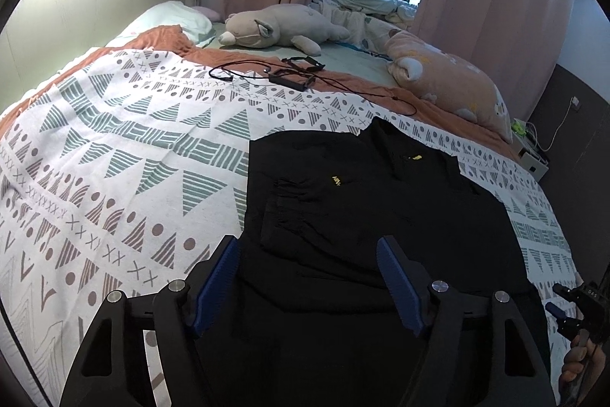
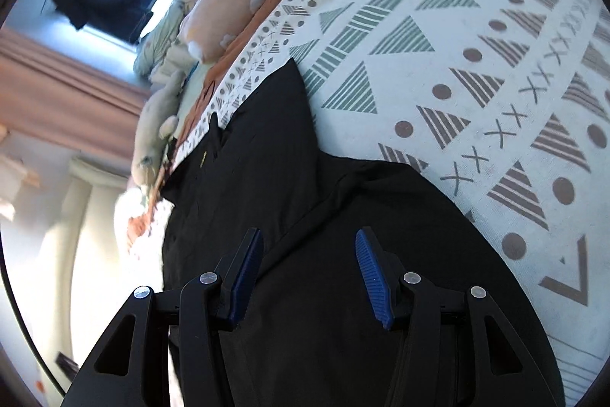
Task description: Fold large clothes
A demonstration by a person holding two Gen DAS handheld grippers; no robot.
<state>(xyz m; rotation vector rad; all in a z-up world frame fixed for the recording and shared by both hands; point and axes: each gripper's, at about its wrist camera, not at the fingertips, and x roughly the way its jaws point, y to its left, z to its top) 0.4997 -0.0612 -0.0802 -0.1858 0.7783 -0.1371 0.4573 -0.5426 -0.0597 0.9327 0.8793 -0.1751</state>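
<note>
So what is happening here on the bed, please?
A person is folding a black garment spread on a patterned bedspread. Each hand carries a claw. The left claw and the right claw both hover open over the near part of the garment, and neither grips the cloth. One sleeve looks already folded inward. A plush toy and cables lie further up the bed.

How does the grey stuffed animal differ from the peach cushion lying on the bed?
The grey stuffed animal is plain grey-beige, while the peach cushion carries small white and yellow figures. The stuffed animal has a clear head, ears and limbs; the cushion is a long rounded lump. The stuffed animal lies near the pale pillow, the cushion nearer the right edge of the bed. Both are soft and rest beyond the black garment.
</note>
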